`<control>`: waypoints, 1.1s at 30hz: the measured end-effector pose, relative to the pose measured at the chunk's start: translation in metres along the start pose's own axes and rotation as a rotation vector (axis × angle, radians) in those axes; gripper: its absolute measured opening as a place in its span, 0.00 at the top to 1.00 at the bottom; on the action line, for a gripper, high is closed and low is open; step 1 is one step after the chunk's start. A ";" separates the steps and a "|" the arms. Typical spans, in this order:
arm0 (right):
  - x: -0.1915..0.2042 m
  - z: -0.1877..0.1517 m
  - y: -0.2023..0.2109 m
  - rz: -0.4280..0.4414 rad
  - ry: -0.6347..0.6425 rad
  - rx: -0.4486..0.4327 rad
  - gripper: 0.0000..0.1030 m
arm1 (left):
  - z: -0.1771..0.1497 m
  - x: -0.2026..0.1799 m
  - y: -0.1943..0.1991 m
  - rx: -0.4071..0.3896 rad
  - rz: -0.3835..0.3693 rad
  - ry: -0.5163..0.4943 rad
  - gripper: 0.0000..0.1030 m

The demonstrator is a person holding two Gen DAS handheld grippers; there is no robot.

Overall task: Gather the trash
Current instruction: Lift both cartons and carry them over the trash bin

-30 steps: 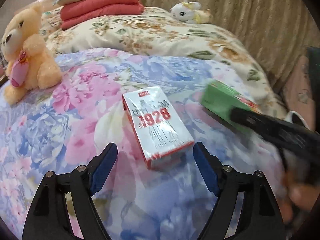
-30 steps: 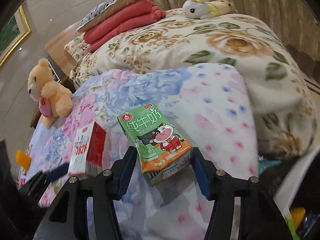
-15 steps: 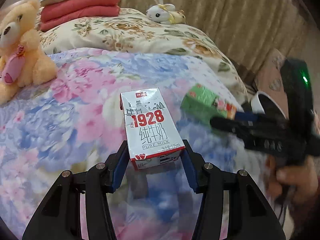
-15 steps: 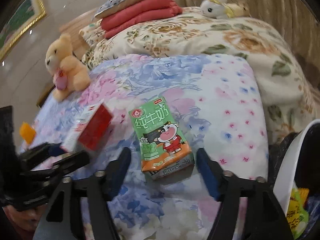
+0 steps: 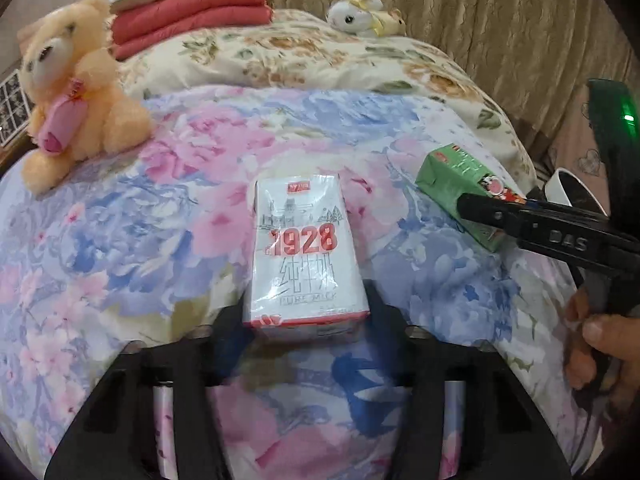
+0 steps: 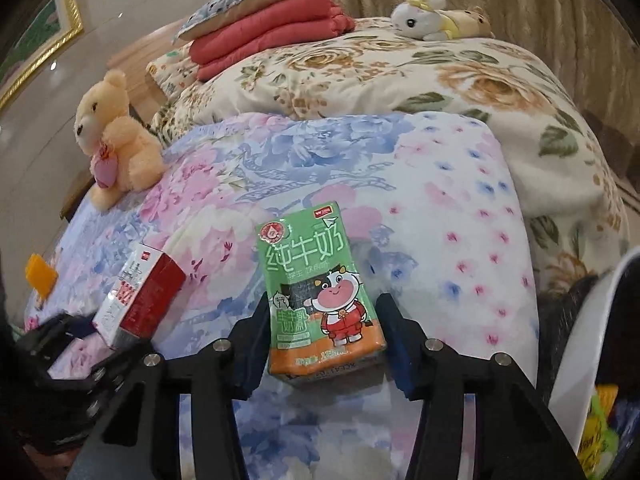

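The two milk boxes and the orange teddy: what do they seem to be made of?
The white milk box and the green milk box look like coated paperboard with a glossy finish: sharp folded edges, printed faces, glare. The teddy looks like soft plush: fuzzy pile, rounded limbs.

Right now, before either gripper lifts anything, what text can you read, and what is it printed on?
"1928" and "PURE MILK", both blurred: white-and-red milk carton between the left gripper's fingers.
"纯牛奶": green cartoon-cow milk carton between the right gripper's fingers.
"DAS": black finger of the right gripper.
Too small or blurred: red logos on both cartons, the green carton's bottom edge.
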State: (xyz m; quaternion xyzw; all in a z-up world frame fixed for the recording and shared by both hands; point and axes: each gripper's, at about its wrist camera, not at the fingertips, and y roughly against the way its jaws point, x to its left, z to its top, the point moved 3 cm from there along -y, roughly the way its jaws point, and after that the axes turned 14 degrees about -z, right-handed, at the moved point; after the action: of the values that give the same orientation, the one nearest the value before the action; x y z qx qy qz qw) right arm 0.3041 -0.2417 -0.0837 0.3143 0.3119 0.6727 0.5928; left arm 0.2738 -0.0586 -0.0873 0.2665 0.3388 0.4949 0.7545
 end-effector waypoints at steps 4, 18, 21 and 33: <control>-0.009 -0.012 0.018 0.021 -0.072 -0.009 0.52 | 0.000 -0.006 0.012 -0.033 -0.011 -0.012 0.54; -0.031 -0.060 0.086 0.093 -0.228 -0.065 0.53 | -0.023 -0.067 0.044 -0.038 -0.100 -0.094 0.54; -0.037 -0.069 0.098 0.096 -0.251 -0.077 0.53 | -0.028 -0.079 0.047 -0.034 -0.108 -0.114 0.54; -0.066 -0.096 0.131 0.079 -0.323 -0.115 0.53 | -0.038 -0.115 0.057 -0.034 -0.141 -0.169 0.54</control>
State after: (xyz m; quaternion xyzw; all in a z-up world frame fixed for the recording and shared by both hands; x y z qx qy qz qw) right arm 0.1555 -0.3252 -0.0417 0.3961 0.1609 0.6529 0.6252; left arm 0.1796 -0.1419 -0.0403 0.2698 0.2835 0.4221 0.8177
